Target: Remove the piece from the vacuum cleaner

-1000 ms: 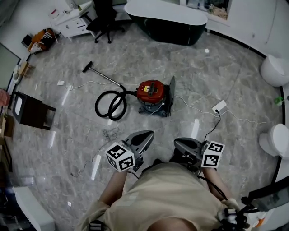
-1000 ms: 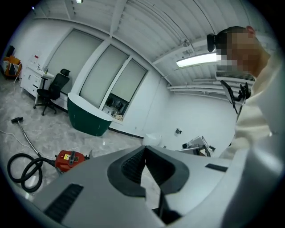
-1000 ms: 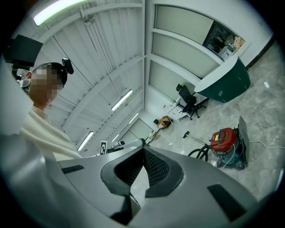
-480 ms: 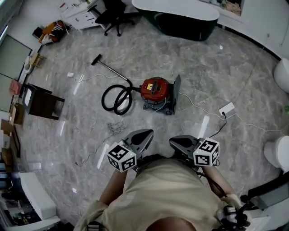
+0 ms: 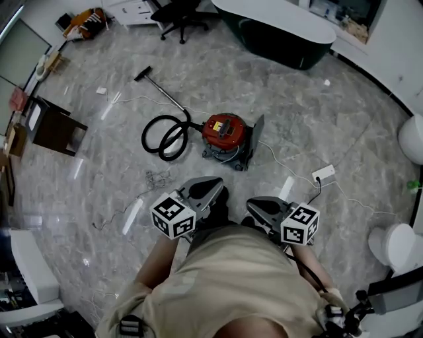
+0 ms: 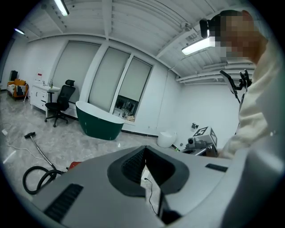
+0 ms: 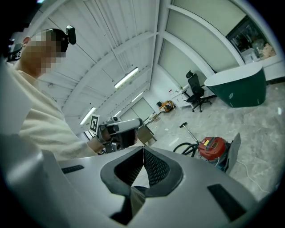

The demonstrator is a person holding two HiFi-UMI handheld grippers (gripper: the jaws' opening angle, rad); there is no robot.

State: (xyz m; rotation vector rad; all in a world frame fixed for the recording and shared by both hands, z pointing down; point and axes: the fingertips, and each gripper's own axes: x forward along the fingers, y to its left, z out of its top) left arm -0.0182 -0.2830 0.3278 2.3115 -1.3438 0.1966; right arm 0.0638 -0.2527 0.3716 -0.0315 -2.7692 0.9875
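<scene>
The red canister vacuum cleaner [image 5: 225,131] stands on the marble floor, well ahead of me. Its black hose [image 5: 164,138] is coiled at its left, and the wand and floor head [image 5: 157,87] stretch away up-left. A dark flat panel [image 5: 254,140] leans against the vacuum's right side. My left gripper [image 5: 213,185] and right gripper [image 5: 255,206] are held close to my body, far short of the vacuum. Both are shut with nothing between the jaws. The right gripper view shows the vacuum [image 7: 213,147] beyond its closed tips [image 7: 143,149]. In the left gripper view only the hose [image 6: 36,176] shows.
A white power strip [image 5: 322,174] with a cord lies right of the vacuum, and a tangle of thin cable [image 5: 157,178] lies near my left gripper. A dark green bathtub [image 5: 277,28], an office chair [image 5: 182,13], a dark cabinet [image 5: 57,125] and a white toilet [image 5: 395,245] ring the floor.
The head view has swung, so the room sits differently in frame. Both grippers stay shut in front of my chest. The vacuum has not moved on the floor.
</scene>
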